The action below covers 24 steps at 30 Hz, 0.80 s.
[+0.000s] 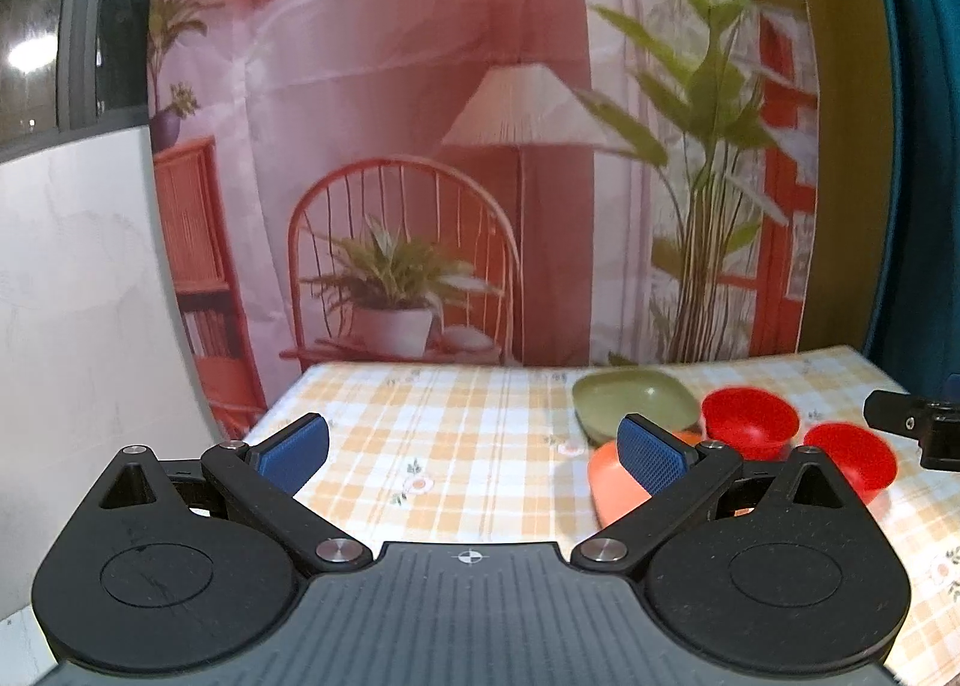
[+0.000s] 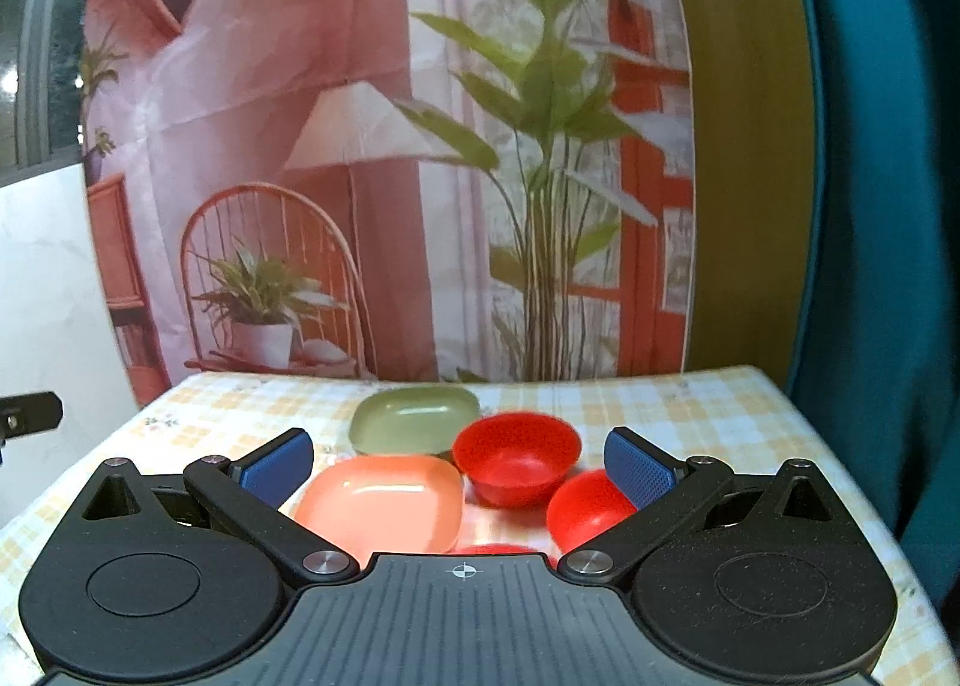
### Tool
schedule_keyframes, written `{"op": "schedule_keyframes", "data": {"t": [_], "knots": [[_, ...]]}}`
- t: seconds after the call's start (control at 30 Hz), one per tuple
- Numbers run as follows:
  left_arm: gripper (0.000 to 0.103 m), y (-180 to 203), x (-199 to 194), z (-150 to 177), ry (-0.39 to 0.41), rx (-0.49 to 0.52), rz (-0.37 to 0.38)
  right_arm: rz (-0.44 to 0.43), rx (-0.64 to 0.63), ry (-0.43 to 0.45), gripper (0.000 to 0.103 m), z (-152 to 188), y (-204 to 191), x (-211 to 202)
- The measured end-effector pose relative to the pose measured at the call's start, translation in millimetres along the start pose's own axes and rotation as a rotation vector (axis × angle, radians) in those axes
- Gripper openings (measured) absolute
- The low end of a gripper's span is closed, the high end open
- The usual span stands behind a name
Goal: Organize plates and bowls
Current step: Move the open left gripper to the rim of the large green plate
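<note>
On the checked tablecloth lie a green square plate [image 2: 414, 422], an orange square plate [image 2: 384, 503], and two red bowls [image 2: 516, 458] [image 2: 585, 509]; a third red rim [image 2: 495, 549] peeks out behind my right gripper's body. My right gripper [image 2: 459, 464] is open just above and in front of them, holding nothing. In the left wrist view the green plate [image 1: 633, 401], orange plate [image 1: 612, 485] and red bowls [image 1: 750, 422] [image 1: 852, 461] sit to the right. My left gripper [image 1: 474, 449] hangs open over bare cloth, its right finger overlapping the orange plate.
The table [image 1: 456, 434] ends at a printed backdrop [image 1: 480, 146] showing a chair, lamp and plants. A teal curtain [image 2: 870, 206] hangs on the right. The right gripper's black tip [image 1: 918, 425] shows at the left view's edge.
</note>
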<state>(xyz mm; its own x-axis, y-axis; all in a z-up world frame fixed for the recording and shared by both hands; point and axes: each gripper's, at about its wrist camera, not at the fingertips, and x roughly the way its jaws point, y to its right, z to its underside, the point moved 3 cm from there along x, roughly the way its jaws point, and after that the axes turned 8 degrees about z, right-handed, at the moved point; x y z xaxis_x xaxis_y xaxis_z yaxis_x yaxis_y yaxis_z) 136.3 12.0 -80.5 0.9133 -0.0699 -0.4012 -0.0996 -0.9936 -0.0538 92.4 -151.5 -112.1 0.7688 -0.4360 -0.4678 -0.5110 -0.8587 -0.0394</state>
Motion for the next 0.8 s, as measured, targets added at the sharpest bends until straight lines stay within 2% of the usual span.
{"op": "schedule_keyframes", "data": {"t": [0.3,0.57,0.6,0.7,0.8], "knots": [[0.103,0,32,29,-0.101,-0.015,0.030,0.003,0.002,-0.062,0.103,35,-3,19],[0.103,3,57,55,-0.196,-0.056,0.105,-0.050,-0.026,-0.123,0.103,57,-14,30],[0.102,5,60,59,-0.207,-0.056,0.113,-0.032,-0.044,-0.137,0.103,61,-17,31],[0.101,7,67,69,-0.240,-0.058,0.134,0.047,-0.098,-0.191,0.103,70,-24,38],[0.092,8,75,78,-0.279,-0.067,0.139,0.005,-0.075,-0.215,0.102,77,-24,39]]}}
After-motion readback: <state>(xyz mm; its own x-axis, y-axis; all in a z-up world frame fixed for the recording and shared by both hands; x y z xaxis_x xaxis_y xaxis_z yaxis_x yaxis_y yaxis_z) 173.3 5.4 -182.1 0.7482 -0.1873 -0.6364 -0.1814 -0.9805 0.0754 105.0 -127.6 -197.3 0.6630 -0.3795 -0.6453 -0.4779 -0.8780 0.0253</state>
